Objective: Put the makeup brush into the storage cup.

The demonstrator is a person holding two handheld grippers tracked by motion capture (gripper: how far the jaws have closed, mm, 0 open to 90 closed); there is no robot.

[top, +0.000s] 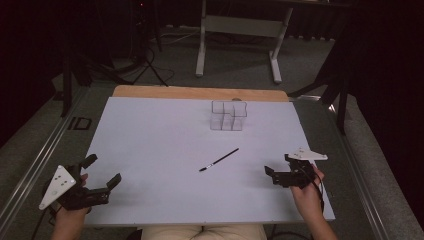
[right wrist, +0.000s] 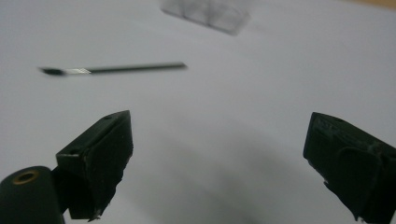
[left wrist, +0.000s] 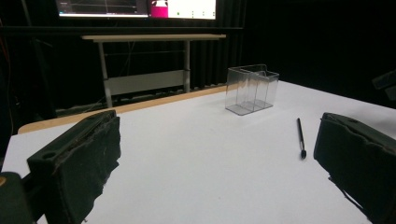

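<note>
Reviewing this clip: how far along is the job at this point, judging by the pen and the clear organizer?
Nothing looks done: the pen lies flat on the white table, apart from the clear organizer, whose compartments look empty. Nothing is in hand: the left gripper and right gripper are both open near the table's near edge. If the pen belongs in the organizer, picking and placing are both left.
</note>
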